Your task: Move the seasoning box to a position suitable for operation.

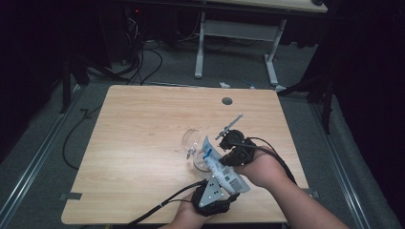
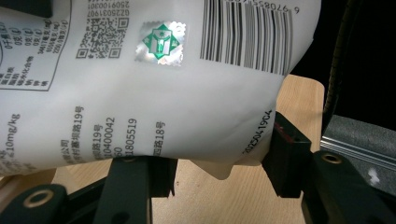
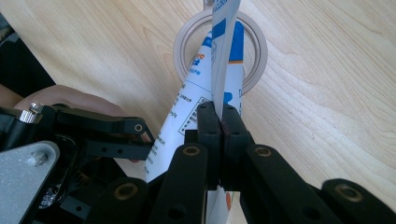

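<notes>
A white bag (image 1: 223,172) with blue print and a barcode is held over a clear glass jar (image 1: 200,164) whose lid (image 1: 190,138) is swung open. My left gripper (image 1: 225,188), near the table's front edge, grips the full lower part of the bag (image 2: 163,93) between wide-set jaws (image 2: 217,168). My right gripper (image 1: 223,160) is shut on the bag's thin upper edge (image 3: 224,60), its jaws (image 3: 220,116) pressed together on it. The bag's tip hangs over the jar's round rim (image 3: 184,39). The left gripper's body (image 3: 116,135) shows beside the bag.
The wooden table (image 1: 143,143) has a round cable hole (image 1: 227,101) at the back. Its front edge runs just under my hands. Behind the table stand a white desk frame (image 1: 234,28) and cables on the floor (image 1: 143,62).
</notes>
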The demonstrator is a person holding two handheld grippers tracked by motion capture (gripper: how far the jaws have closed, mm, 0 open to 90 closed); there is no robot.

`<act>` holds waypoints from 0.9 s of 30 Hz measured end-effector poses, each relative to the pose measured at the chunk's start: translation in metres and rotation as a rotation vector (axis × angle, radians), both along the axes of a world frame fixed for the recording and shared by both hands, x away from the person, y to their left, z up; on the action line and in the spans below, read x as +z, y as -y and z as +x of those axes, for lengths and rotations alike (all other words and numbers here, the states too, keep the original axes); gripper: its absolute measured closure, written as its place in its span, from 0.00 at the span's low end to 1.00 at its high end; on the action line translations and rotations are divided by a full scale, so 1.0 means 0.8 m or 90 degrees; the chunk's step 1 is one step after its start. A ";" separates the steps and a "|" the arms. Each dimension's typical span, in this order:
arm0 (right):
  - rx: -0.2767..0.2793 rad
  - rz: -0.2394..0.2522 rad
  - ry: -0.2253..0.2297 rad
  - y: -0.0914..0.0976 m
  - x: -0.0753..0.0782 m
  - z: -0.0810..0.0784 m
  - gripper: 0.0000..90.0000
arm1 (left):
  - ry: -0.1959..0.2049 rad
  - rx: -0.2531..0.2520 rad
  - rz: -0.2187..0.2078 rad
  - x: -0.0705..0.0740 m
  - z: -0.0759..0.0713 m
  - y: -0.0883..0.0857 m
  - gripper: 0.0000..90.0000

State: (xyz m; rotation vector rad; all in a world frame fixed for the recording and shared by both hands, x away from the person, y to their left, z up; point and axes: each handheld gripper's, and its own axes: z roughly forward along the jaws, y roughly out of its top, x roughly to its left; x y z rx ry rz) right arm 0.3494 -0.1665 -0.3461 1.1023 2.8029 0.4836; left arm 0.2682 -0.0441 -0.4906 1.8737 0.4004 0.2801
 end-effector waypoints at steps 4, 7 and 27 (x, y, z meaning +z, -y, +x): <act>-0.002 0.002 -0.001 0.000 0.001 0.000 0.99 | 0.001 0.001 0.000 0.000 0.000 0.000 0.58; 0.003 0.001 0.001 0.000 0.000 0.001 0.99 | -0.001 0.001 0.000 0.001 0.000 0.000 0.58; 0.006 0.003 0.003 -0.003 0.003 0.003 0.99 | 0.004 0.003 -0.004 0.004 0.002 -0.002 0.58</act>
